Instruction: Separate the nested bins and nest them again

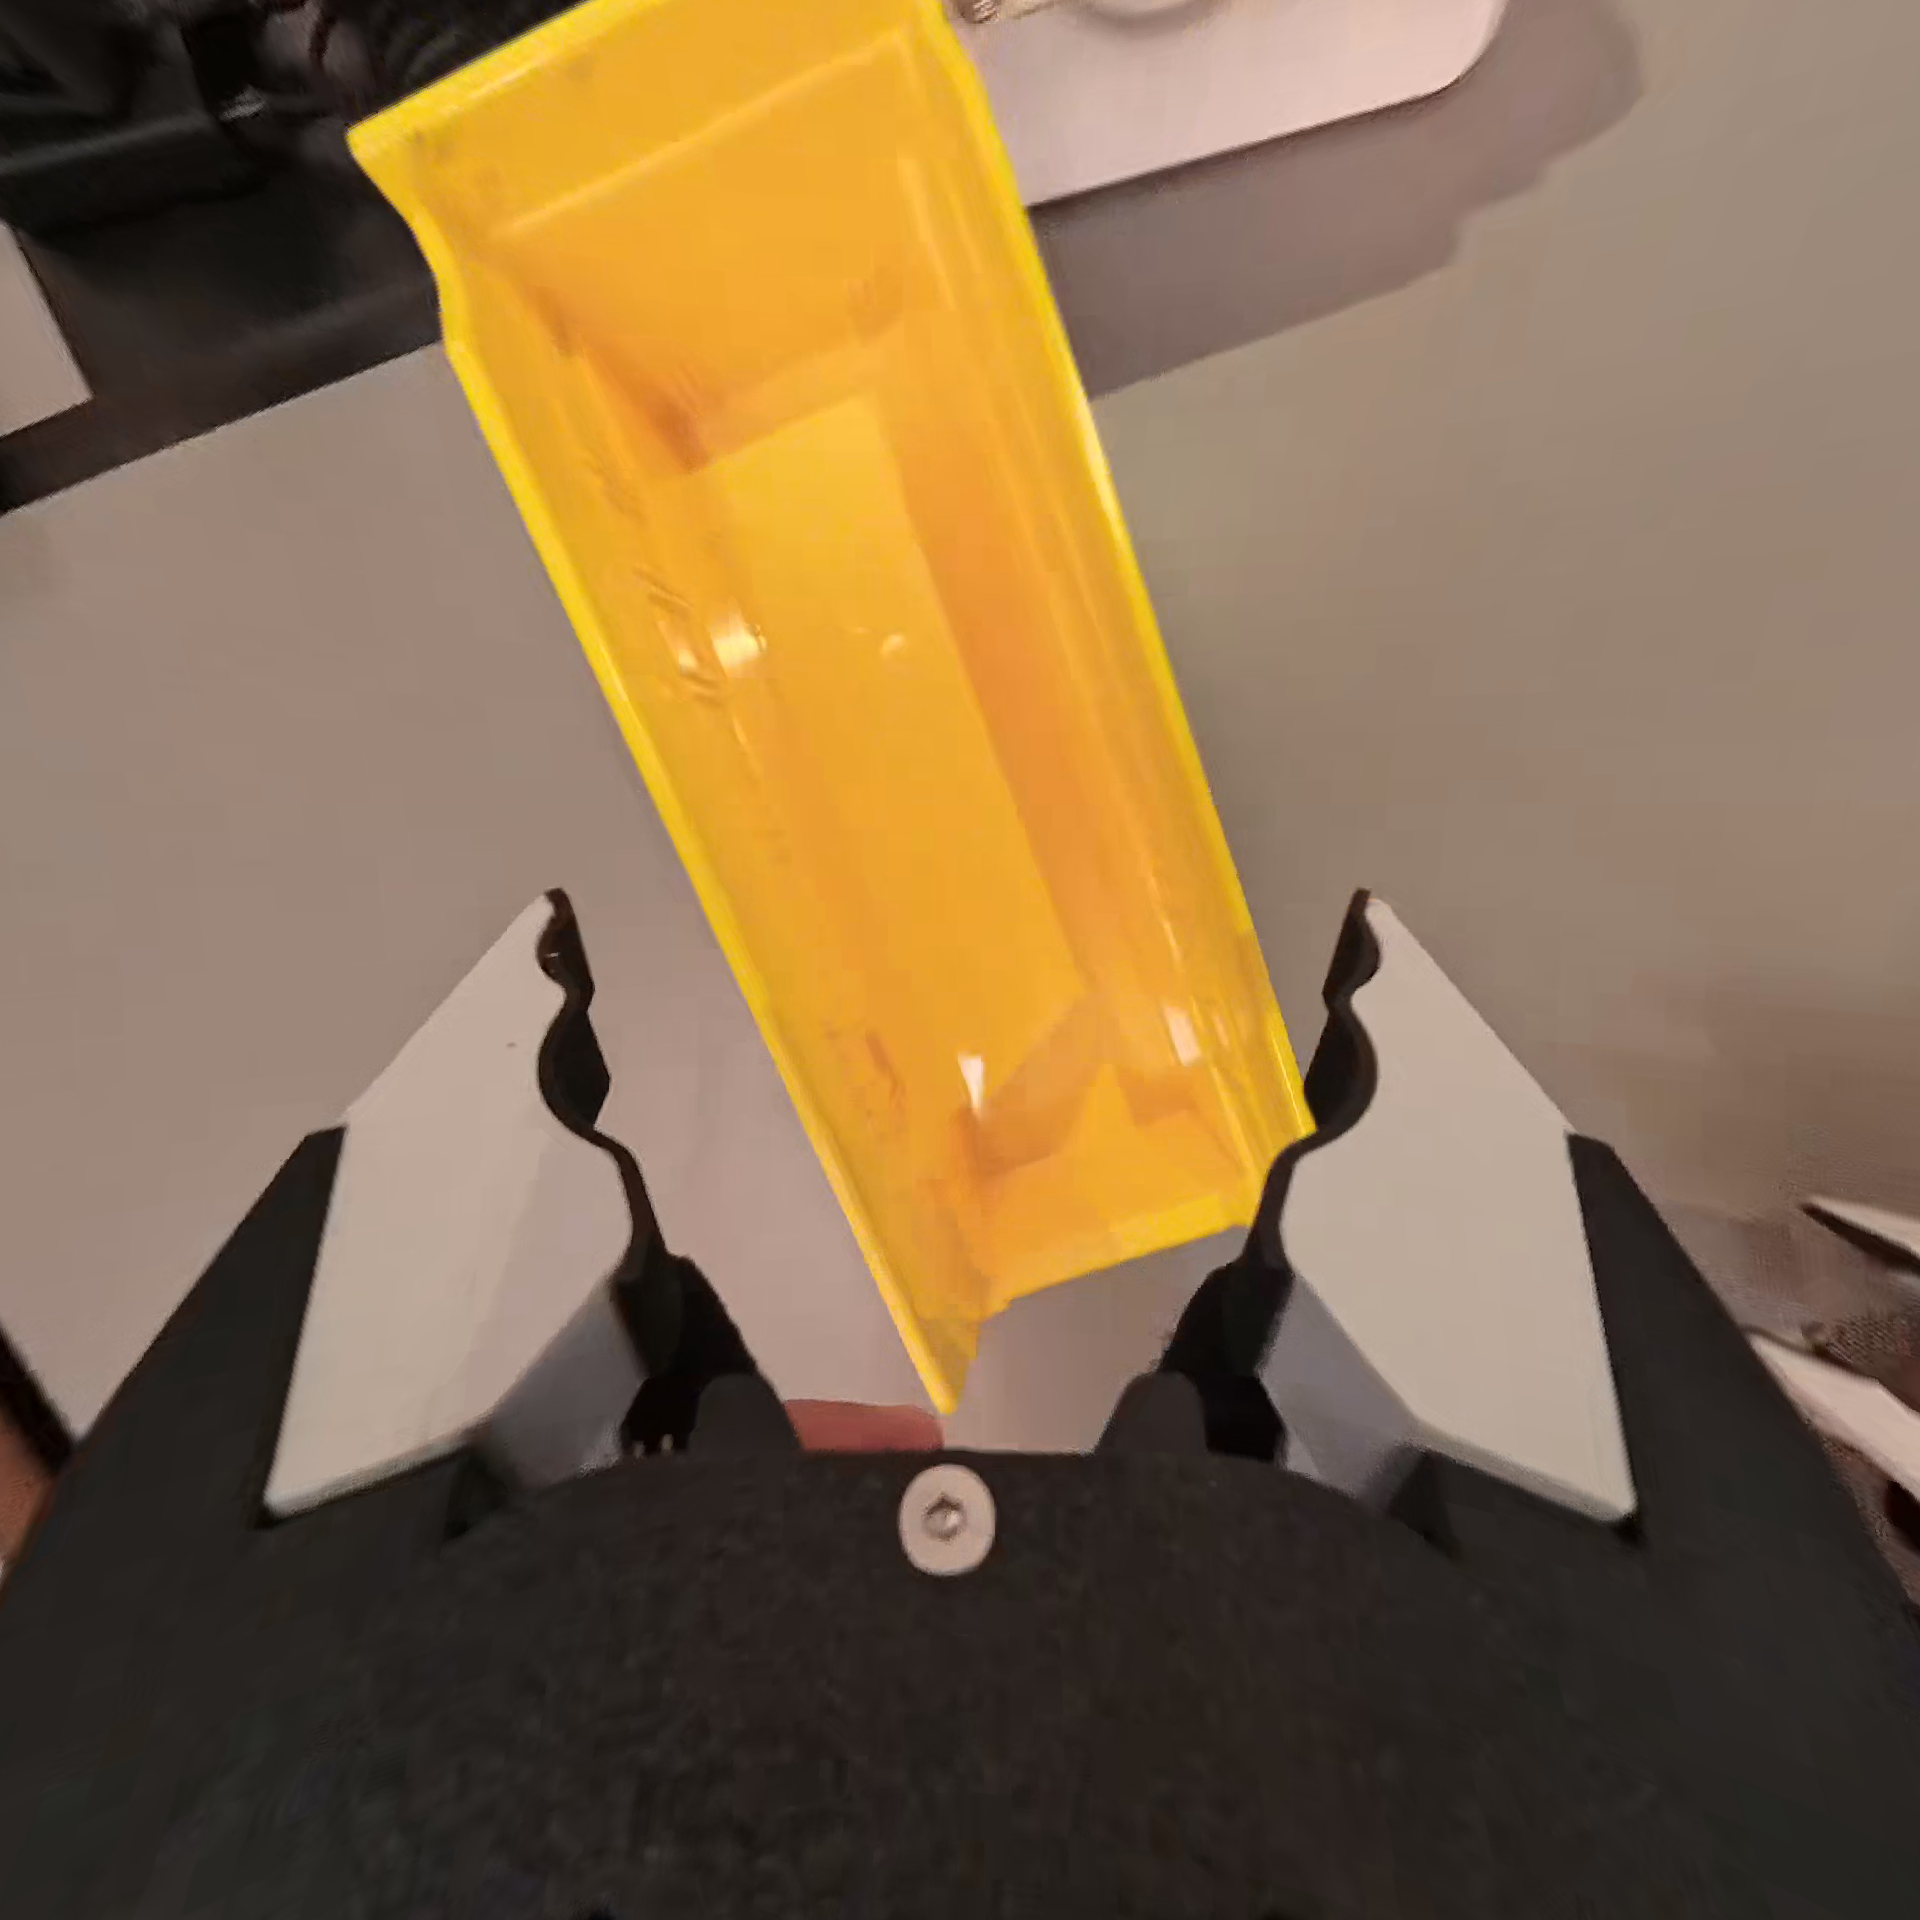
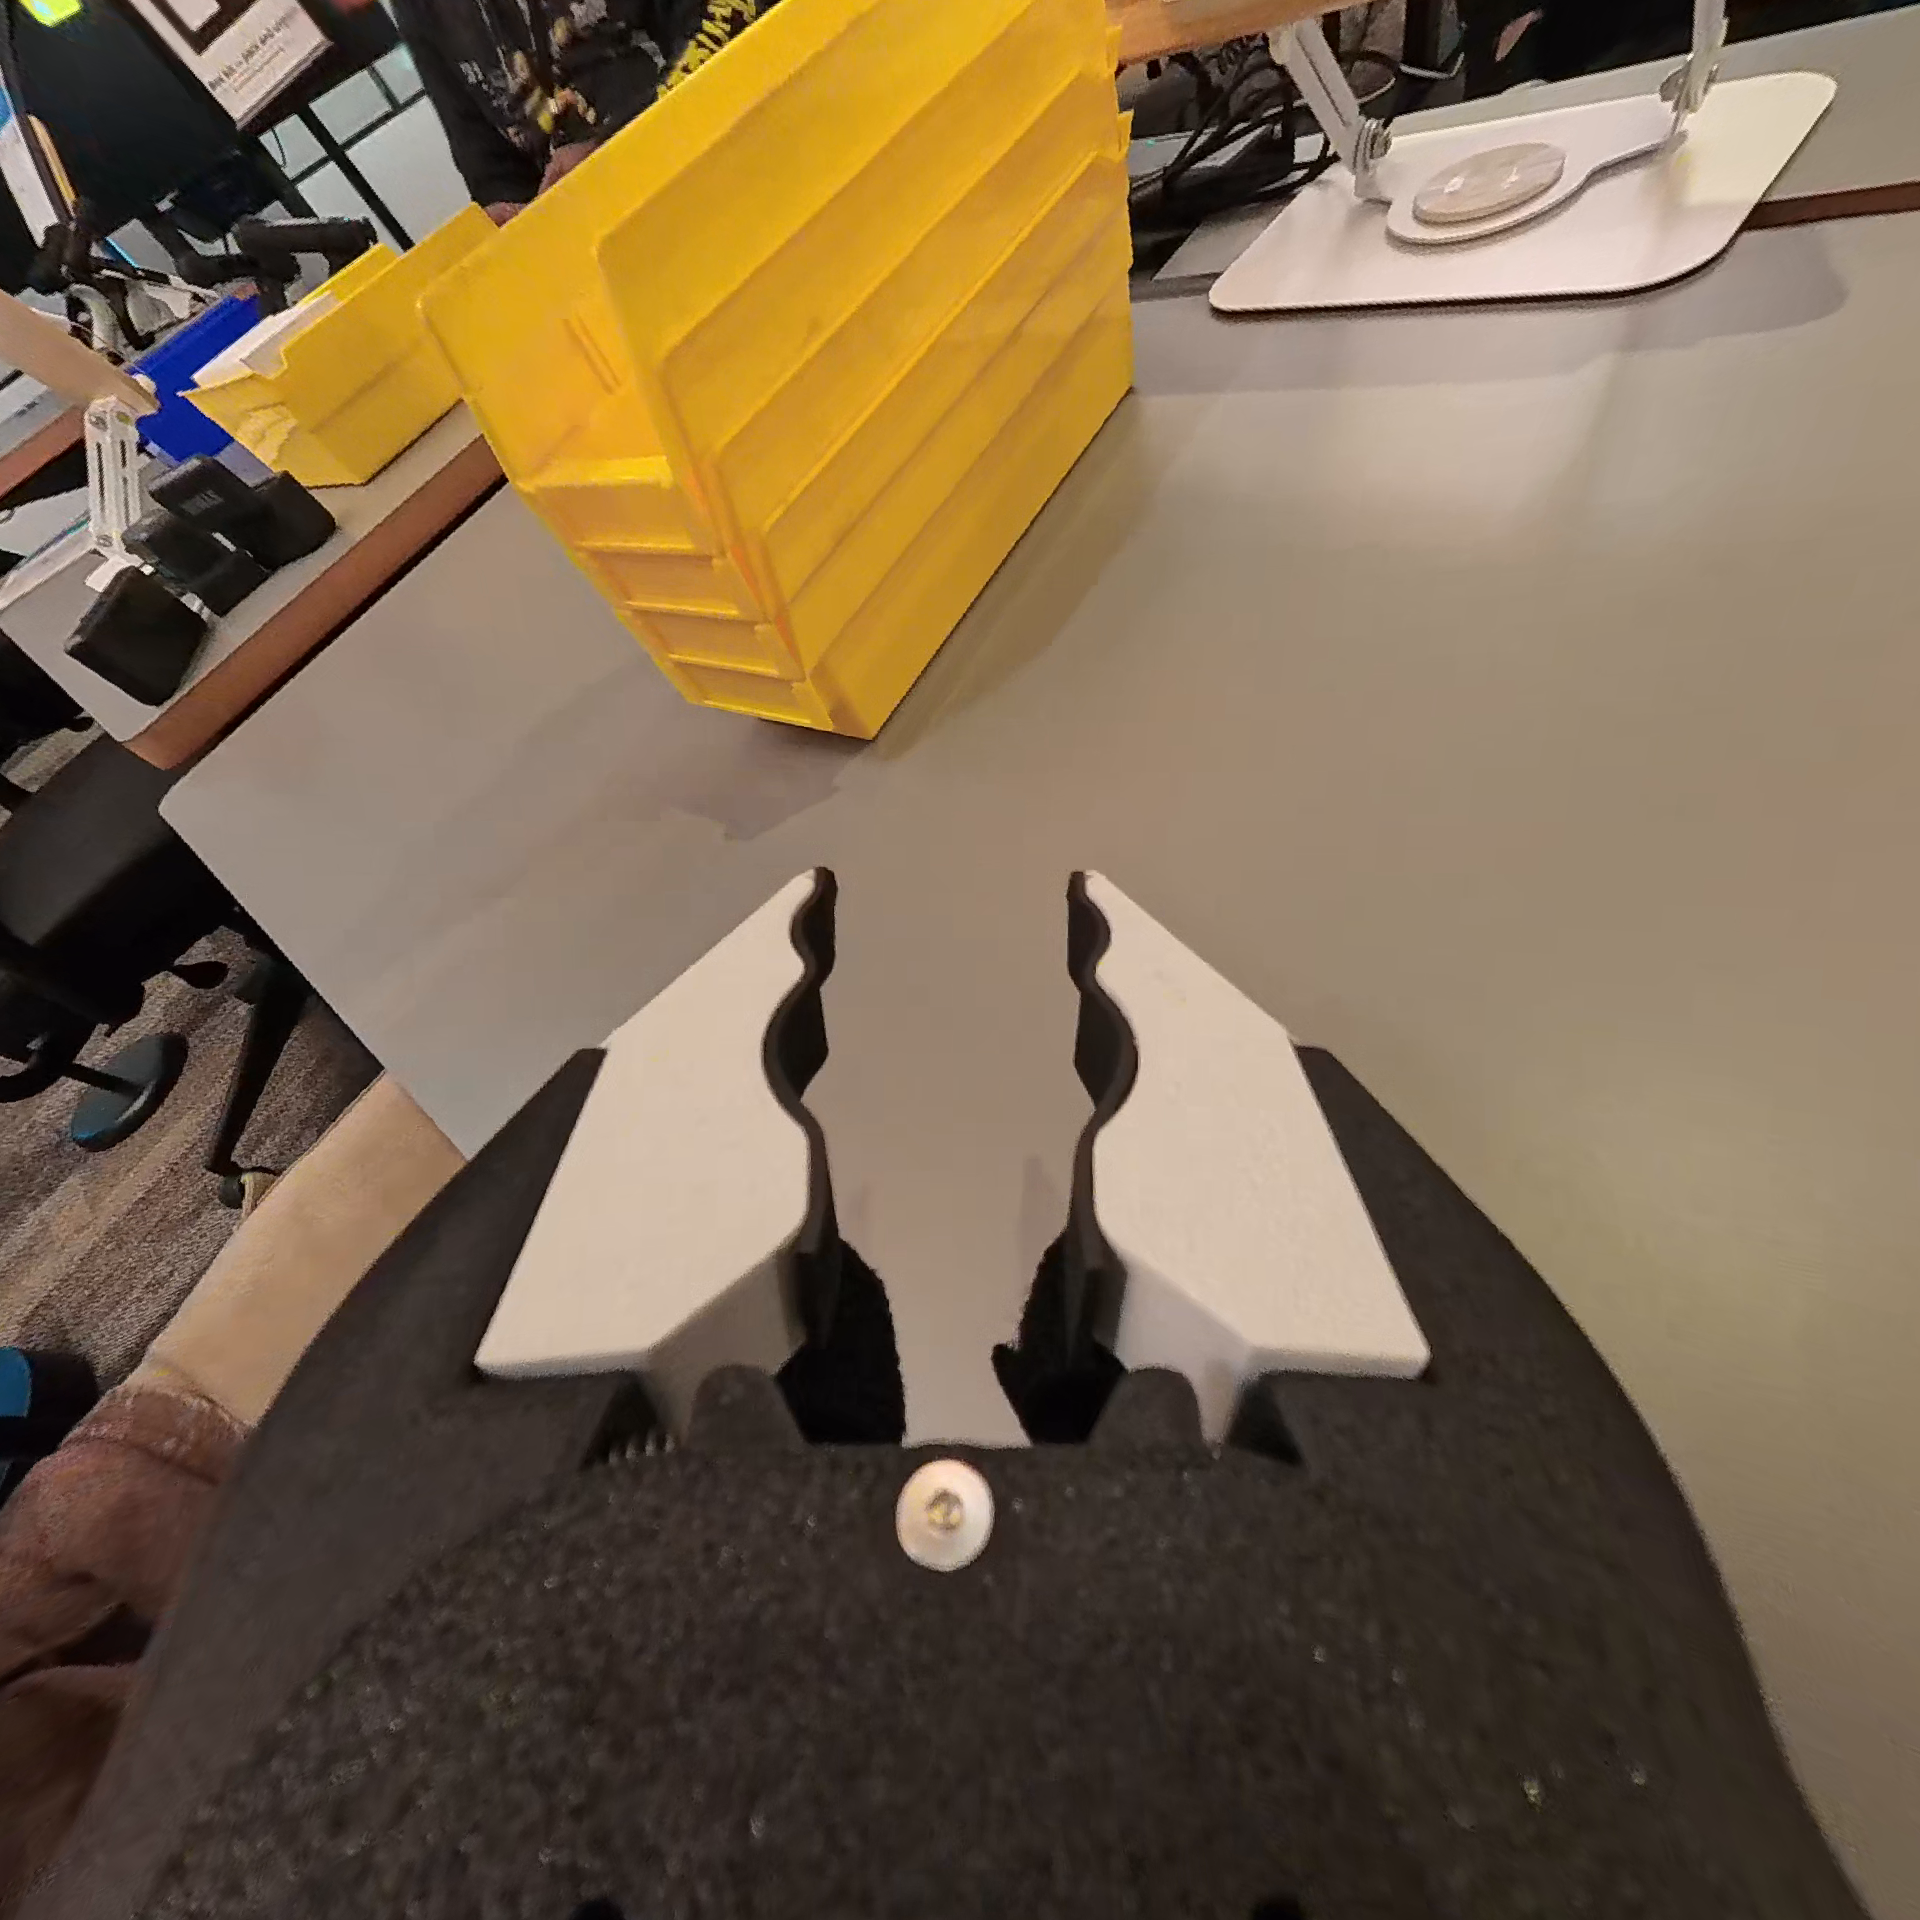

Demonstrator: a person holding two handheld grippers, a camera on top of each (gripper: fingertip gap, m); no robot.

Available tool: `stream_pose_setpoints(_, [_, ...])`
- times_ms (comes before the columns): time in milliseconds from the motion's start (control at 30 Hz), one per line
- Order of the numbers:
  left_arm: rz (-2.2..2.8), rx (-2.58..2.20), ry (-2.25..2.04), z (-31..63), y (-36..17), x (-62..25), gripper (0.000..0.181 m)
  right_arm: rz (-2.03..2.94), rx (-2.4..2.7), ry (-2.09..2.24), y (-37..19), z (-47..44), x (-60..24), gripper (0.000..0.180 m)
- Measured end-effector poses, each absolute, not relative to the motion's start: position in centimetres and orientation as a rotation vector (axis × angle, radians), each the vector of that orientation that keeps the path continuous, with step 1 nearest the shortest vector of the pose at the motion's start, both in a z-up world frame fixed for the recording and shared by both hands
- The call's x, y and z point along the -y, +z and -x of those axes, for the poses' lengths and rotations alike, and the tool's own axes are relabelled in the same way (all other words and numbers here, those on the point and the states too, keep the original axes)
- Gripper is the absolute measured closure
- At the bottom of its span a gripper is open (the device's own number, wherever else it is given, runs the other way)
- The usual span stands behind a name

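In the right wrist view a stack of several nested yellow bins (image 2: pixel 831 416) stands on the grey table (image 2: pixel 1455 727), a short way ahead of my right gripper (image 2: pixel 951 875). That gripper is open with a narrow gap, empty, and low over the table. In the left wrist view I look down into a long yellow bin (image 1: pixel 831 644) with layered walls. My left gripper (image 1: pixel 958 896) is wide open above it. The bin's near end lies between the fingers, and its corner is by the right finger (image 1: pixel 1340 1039).
A white stand base (image 2: pixel 1507 208) sits at the table's far right and also shows in the left wrist view (image 1: pixel 1247 94). On a neighbouring table to the left are another yellow bin (image 2: pixel 343 384), a blue bin (image 2: pixel 197 364) and black blocks (image 2: pixel 187 582). The table's left edge (image 2: pixel 312 935) drops to chairs.
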State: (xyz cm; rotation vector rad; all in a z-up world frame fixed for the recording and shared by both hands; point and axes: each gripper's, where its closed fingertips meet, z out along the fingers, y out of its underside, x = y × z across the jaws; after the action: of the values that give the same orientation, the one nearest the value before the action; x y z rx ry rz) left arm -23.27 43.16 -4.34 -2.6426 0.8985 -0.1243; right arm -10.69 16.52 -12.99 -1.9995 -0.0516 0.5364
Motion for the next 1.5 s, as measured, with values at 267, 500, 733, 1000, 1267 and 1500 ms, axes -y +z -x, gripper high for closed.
stream_pose_setpoints(267, [2.895,-0.638,0.065,23.4,-8.5,-46.0,0.038,1.998,-0.004,0.549,-13.1,9.0,-15.9,0.135])
stream_pose_setpoints(500, [2.965,-0.601,-0.035,22.7,-8.6,-45.7,0.068,1.982,-0.069,0.643,-12.9,8.8,-15.7,0.135])
stream_pose_setpoints(733, [3.021,-0.629,0.006,22.7,-8.1,-44.7,0.088,1.985,-0.040,0.634,-12.7,9.4,-16.2,0.136])
stream_pose_setpoints(1000, [3.044,-0.684,0.040,23.3,-5.1,-43.2,0.088,1.993,-0.012,0.641,-12.8,10.1,-16.6,0.136])
stream_pose_setpoints(1267, [3.003,-0.760,0.028,24.4,-0.3,-42.6,0.090,1.999,-0.006,0.630,-12.9,10.1,-16.3,0.136])
stream_pose_setpoints(1500, [2.970,-0.839,-0.124,24.5,5.8,-42.0,0.089,2.008,-0.015,0.627,-13.1,10.1,-16.1,0.136])
